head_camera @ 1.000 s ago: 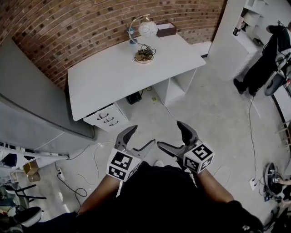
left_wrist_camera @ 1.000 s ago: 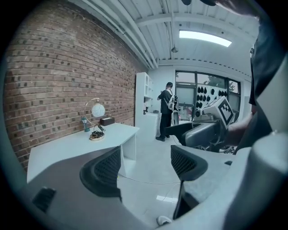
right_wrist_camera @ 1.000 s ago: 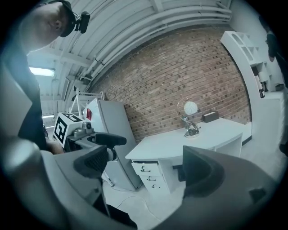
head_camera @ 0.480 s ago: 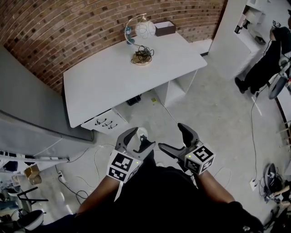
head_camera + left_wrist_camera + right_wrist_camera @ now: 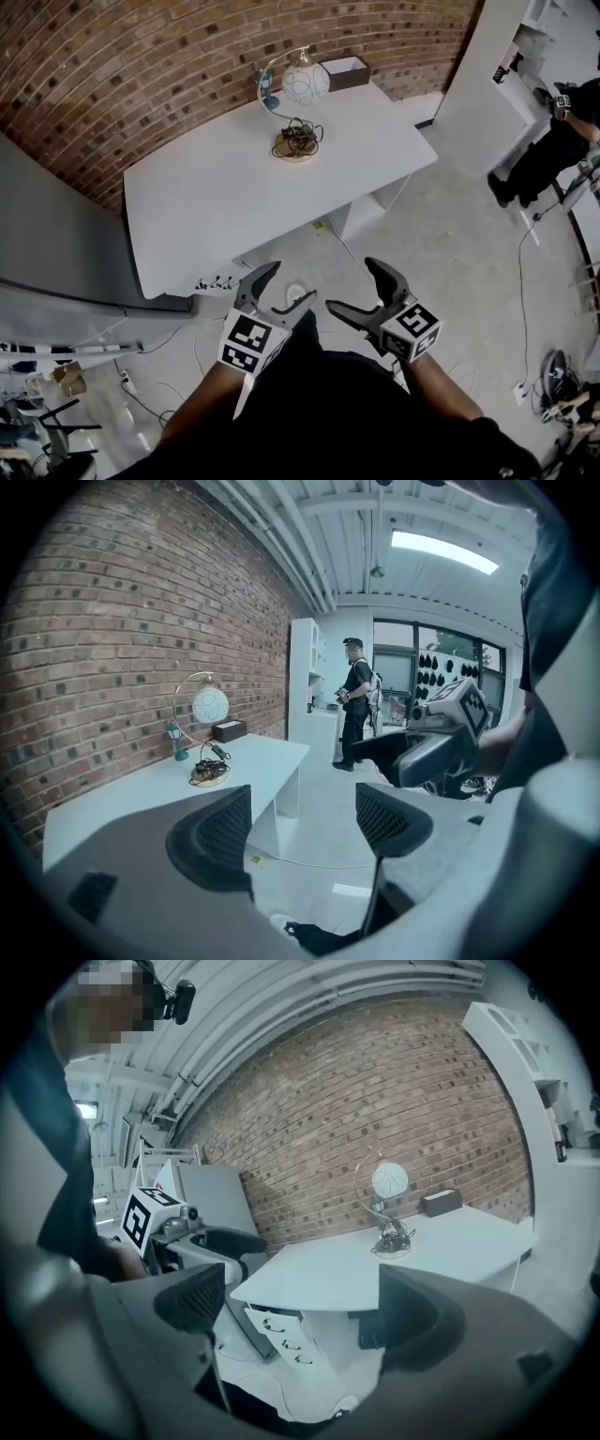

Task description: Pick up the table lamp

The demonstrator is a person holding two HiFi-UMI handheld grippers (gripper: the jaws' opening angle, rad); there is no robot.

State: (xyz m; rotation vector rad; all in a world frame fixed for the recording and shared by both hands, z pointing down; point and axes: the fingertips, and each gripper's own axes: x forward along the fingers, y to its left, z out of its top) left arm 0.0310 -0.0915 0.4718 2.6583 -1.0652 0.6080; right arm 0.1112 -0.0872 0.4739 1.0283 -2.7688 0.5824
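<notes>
Closer now: you've neared the white desk (image 5: 216,197). Table lamp (image 5: 306,82) stands at its far edge, well apart from left gripper (image 5: 289,284) and right gripper (image 5: 354,284), both spread and empty. Risk: coiled cord (image 5: 298,139) snagging on lift.

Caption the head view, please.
Both open, left gripper and right gripper face a white desk bearing a white-globe table lamp.

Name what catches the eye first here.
A globe-shaded table lamp stands at the far end of the white desk, by the brick wall. In the foreground the left gripper and right gripper hover over the floor, jaws apart and empty, short of the desk.
</notes>
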